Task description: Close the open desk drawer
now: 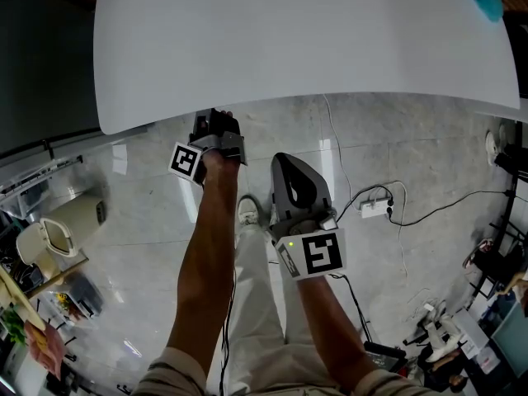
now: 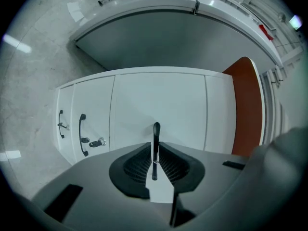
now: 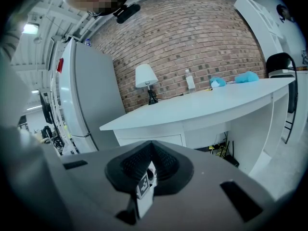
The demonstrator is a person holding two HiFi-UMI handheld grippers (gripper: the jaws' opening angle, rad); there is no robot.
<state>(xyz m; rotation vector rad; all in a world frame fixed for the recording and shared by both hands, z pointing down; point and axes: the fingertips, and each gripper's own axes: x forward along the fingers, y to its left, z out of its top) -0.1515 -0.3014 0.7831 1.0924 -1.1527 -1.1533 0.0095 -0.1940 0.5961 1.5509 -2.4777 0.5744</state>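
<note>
The white desk [image 1: 305, 40] fills the top of the head view. My left gripper [image 1: 216, 132] reaches just under its front edge. In the left gripper view that gripper [image 2: 155, 147] is shut on a black drawer handle [image 2: 156, 129], which stands out from the white drawer front [image 2: 159, 97]. My right gripper [image 1: 286, 163] hangs back from the desk, beside the left forearm, shut with nothing in it. The right gripper view [image 3: 150, 148] shows the desk from the side, and the drawer front [image 3: 150, 140] under the top looks about flush there.
Two more black handles [image 2: 82, 134] and a key in a lock [image 2: 97, 142] sit on the panels beside the held one. A power strip [image 1: 375, 207] with cables lies on the floor. A lamp [image 3: 145, 78] and a blue cloth [image 3: 248, 76] are on the desk, with a grey cabinet [image 3: 91, 90] beside it.
</note>
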